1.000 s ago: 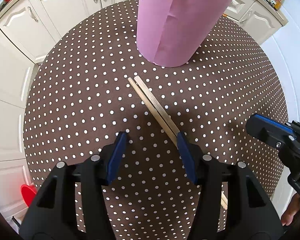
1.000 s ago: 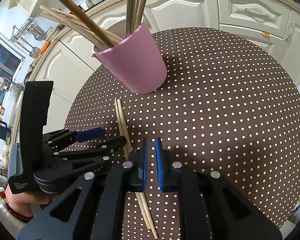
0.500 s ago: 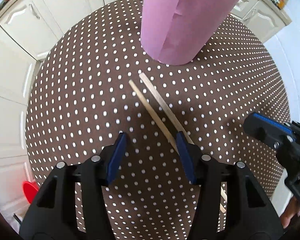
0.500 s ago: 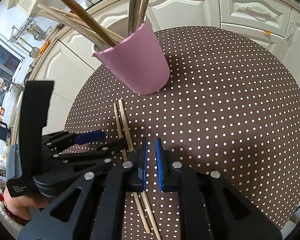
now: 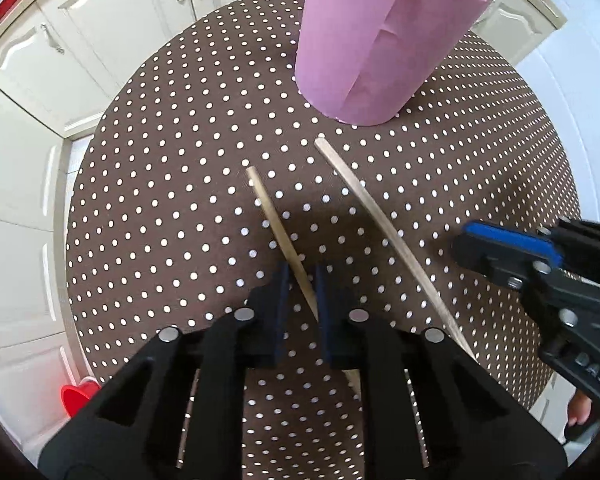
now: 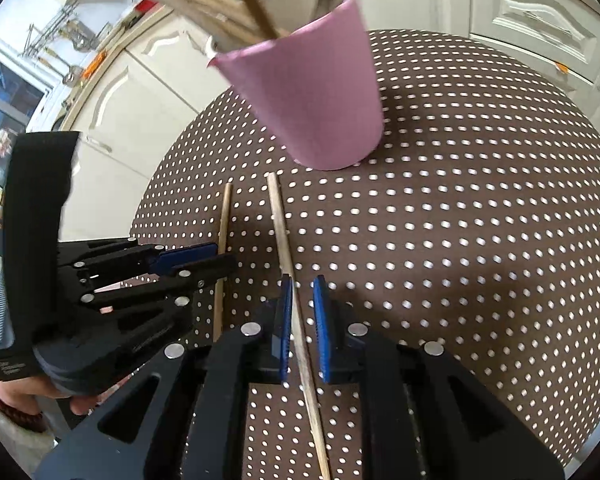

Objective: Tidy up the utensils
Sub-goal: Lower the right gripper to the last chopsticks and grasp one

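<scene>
We are straddling the left chopstick (image 5: 278,226) with our left claw (image 5: 302,312), fingers narrowed around it, contact unclear. Its long axis is pointing ahead toward the pink cup (image 5: 374,46) on the polka-dot surface (image 5: 148,184). Our right claw (image 6: 299,322) is bracketing the right chopstick (image 6: 286,248) likewise, slightly apart. Each stick is lying nearest its own claw.
</scene>
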A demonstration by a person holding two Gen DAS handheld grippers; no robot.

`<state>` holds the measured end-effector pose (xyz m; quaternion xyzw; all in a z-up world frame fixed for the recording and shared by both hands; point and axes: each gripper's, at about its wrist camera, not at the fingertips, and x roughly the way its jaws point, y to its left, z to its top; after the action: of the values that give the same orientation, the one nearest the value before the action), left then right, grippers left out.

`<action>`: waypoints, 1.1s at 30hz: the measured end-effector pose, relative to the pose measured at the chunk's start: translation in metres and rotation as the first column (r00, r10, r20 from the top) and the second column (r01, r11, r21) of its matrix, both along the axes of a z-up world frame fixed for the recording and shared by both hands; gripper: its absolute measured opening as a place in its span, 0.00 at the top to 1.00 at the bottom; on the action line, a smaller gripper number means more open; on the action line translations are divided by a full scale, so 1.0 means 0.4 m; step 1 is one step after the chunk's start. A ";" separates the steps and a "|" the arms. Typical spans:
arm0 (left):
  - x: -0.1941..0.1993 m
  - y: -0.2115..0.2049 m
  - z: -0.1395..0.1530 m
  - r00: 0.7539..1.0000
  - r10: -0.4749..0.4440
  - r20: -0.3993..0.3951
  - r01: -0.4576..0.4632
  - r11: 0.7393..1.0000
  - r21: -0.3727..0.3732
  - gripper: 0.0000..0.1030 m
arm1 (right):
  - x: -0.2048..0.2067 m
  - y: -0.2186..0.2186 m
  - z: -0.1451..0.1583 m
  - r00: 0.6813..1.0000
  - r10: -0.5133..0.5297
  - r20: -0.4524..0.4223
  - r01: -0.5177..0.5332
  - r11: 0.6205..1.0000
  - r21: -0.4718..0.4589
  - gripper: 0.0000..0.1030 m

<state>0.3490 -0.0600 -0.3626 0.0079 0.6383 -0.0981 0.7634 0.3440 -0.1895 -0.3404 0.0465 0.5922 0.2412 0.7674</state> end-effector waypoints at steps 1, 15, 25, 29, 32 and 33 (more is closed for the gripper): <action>-0.001 0.008 -0.001 1.000 0.001 -0.002 -0.001 1.000 -0.012 0.88 | 0.004 0.010 -0.002 1.000 0.009 0.002 -0.009 1.000 -0.008 0.88; 0.066 0.070 0.018 0.993 0.107 -0.040 -0.111 0.990 -0.086 0.87 | 0.058 0.119 -0.042 0.994 0.105 -0.009 -0.106 0.982 -0.155 0.88; 0.077 0.072 0.021 0.994 0.104 -0.023 -0.105 0.990 -0.094 0.93 | 0.059 0.140 -0.045 0.994 0.111 -0.009 -0.111 0.975 -0.194 0.95; 0.054 0.071 0.039 0.995 0.096 -0.006 -0.096 0.987 -0.128 0.94 | 0.050 0.120 -0.017 0.996 0.089 0.007 -0.087 0.985 -0.149 0.95; 0.046 0.068 0.070 0.996 0.083 0.023 -0.079 0.984 -0.158 0.94 | 0.035 0.104 0.020 0.998 0.064 0.025 -0.061 0.993 -0.106 0.95; 0.044 0.066 0.085 0.996 0.077 0.036 -0.070 0.984 -0.164 0.94 | 0.032 0.099 0.032 0.998 0.057 0.035 -0.053 0.994 -0.097 0.95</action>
<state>0.3667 -0.0337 -0.3285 -0.0759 0.6118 -0.1212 0.7780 0.3567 -0.1498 -0.3275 -0.0113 0.5897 0.2342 0.7729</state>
